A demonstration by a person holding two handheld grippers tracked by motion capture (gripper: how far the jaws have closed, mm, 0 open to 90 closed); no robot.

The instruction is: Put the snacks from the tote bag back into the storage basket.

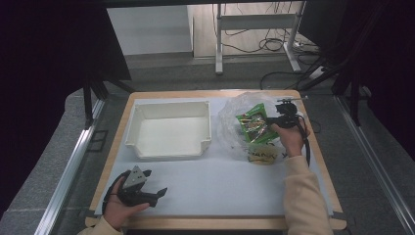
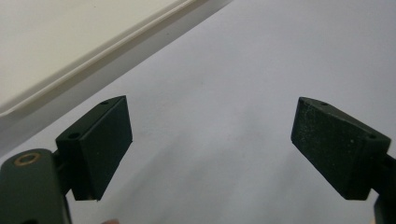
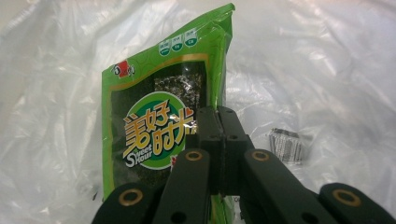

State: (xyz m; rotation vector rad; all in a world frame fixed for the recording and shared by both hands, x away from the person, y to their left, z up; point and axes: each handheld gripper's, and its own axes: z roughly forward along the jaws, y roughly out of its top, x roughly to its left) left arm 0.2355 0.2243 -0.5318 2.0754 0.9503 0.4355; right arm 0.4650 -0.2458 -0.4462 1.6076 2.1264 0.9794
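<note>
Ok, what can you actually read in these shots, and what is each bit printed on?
"Sweet Hour": in the round badge on the green snack packet clamped in the right gripper.
Large yellow Chinese characters above it on the same badge: clear, but not transcribed here.
Small red logo and three little badges along the packet's top: too small to read.
Yellow packet on the table: dark lettering, blurred.
White label inside the plastic bag: illegible.

Dim, soft focus, dark edges

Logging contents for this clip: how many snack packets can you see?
2. A green seaweed snack packet is clamped in the right gripper above the clear plastic bag; a yellow packet lies on the table beside that hand. The bag may hide more.
</note>
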